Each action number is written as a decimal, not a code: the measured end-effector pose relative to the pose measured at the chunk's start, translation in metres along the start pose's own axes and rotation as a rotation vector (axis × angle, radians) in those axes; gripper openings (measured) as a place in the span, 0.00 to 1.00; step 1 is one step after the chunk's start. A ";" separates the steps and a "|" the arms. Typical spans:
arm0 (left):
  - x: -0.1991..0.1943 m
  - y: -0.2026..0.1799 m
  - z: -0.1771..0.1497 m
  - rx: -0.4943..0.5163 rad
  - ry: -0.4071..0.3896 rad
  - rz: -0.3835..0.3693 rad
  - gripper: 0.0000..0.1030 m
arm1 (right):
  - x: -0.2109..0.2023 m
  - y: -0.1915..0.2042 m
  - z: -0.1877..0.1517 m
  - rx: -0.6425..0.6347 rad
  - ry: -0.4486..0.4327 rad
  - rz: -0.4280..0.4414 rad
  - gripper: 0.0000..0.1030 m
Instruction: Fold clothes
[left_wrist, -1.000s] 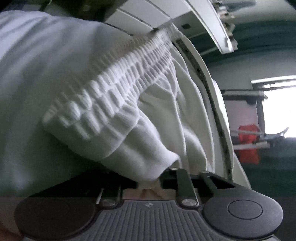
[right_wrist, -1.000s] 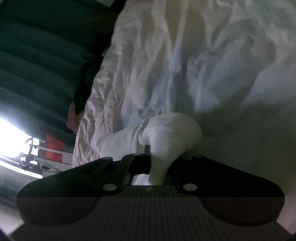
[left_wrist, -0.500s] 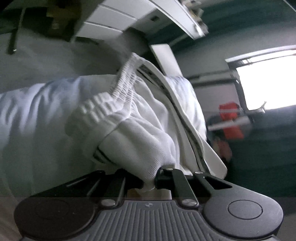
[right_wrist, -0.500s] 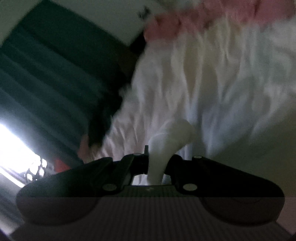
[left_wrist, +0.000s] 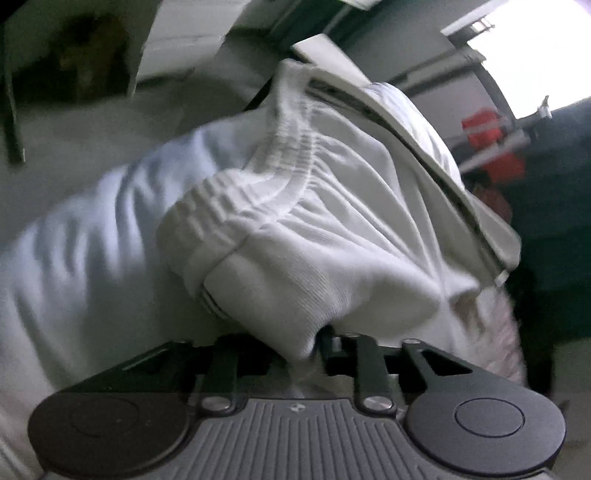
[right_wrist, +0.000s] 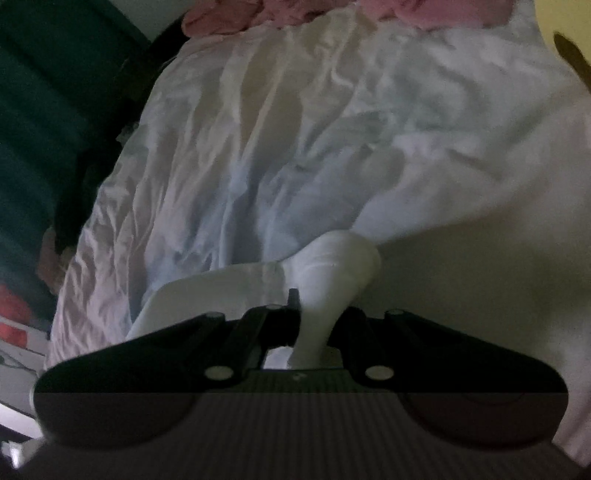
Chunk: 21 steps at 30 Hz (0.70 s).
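Note:
White pants with a ribbed elastic waistband (left_wrist: 266, 192) fill the left wrist view. My left gripper (left_wrist: 310, 343) is shut on a bunched corner of the waistband, which hides its fingertips. In the right wrist view my right gripper (right_wrist: 314, 325) is shut on another bunched fold of the same white pants (right_wrist: 332, 266), held above a wrinkled white bed sheet (right_wrist: 258, 129). The garment hangs off to the right of that gripper.
A pink cloth (right_wrist: 332, 11) lies at the far end of the bed. A dark curtain (right_wrist: 44, 110) is to the left. A red item (left_wrist: 491, 144) on a rack stands by a bright window (left_wrist: 535, 55). White cabinets (left_wrist: 184, 48) are above.
Both grippers have swung with the pants held. The waistband has dropped lower in the left view, and more of the bed and the pink cloth shows in the right view.

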<state>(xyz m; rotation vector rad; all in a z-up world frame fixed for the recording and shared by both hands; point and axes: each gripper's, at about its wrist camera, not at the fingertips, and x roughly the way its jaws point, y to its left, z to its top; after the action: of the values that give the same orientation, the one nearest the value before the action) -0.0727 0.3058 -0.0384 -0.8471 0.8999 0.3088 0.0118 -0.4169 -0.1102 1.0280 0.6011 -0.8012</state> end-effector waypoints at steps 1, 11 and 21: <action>-0.007 -0.005 -0.001 0.039 -0.019 0.005 0.41 | -0.001 0.001 -0.001 0.001 0.000 -0.002 0.08; -0.065 -0.087 -0.032 0.455 -0.284 0.116 0.81 | -0.036 0.020 -0.002 -0.093 -0.119 0.041 0.82; -0.044 -0.195 -0.085 0.716 -0.303 -0.021 0.89 | -0.091 0.076 -0.030 -0.424 -0.264 0.288 0.80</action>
<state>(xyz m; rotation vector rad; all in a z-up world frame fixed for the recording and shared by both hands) -0.0374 0.1200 0.0677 -0.1394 0.6446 0.0758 0.0186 -0.3410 -0.0151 0.5890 0.3627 -0.5137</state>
